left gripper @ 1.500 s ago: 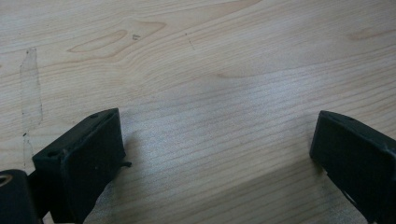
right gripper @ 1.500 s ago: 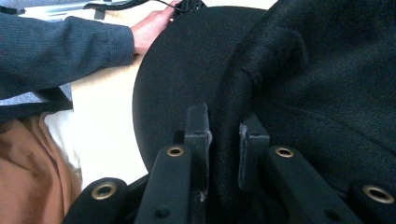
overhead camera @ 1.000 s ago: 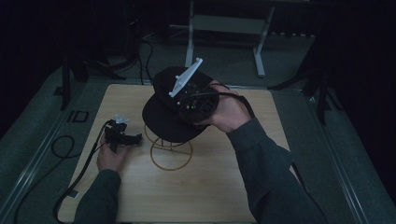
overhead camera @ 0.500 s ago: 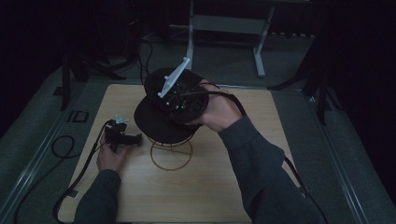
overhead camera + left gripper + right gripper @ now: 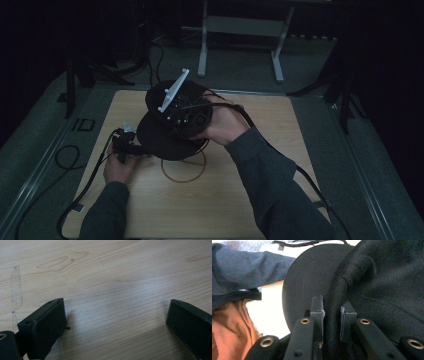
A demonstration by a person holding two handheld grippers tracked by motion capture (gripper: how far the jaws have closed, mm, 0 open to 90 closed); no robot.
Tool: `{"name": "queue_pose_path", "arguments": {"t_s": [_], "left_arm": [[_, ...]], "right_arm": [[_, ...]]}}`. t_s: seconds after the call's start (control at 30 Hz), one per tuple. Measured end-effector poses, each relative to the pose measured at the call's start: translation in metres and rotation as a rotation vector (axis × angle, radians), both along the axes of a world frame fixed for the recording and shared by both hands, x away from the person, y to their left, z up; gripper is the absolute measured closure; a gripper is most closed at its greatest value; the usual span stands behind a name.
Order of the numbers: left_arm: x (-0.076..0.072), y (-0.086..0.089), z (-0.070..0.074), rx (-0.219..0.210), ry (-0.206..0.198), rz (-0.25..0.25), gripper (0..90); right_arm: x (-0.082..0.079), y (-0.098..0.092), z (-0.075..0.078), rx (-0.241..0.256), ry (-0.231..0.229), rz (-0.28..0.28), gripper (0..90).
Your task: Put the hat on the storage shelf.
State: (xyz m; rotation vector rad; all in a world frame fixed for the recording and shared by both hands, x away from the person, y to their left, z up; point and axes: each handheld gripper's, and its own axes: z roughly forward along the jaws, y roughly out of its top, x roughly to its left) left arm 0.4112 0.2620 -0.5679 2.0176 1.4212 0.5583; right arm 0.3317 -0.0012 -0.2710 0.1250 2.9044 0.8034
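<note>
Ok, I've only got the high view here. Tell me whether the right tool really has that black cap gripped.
Observer: It does. In the right gripper view the right tool is shut on the black cap, with a ridge of its fabric pinched between the two jaws.
Operator: Now give me the left tool.
Observer: In the left gripper view the left tool is open, its jaws wide apart, with bare wooden table between them.
Operator: Check the wood in front of it.
Observer: A faint pale streak marks the wood at the left of that view; I cannot tell what it is.
</note>
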Motion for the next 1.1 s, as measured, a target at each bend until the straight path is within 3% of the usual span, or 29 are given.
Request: {"name": "queue_pose_path", "arguments": {"t_s": [0.57,1.1], "left_arm": [[0.000,0.000,0.000,-0.002,-0.004,0.004,2.5],[0.000,0.000,0.000,-0.003,-0.006,0.004,2.4]], "right_arm": [[0.001,0.011,-0.019,-0.044,0.021,0.007,76.4],[0.005,0.016,-0.034,-0.042,0.059,0.010,71.8]]}}
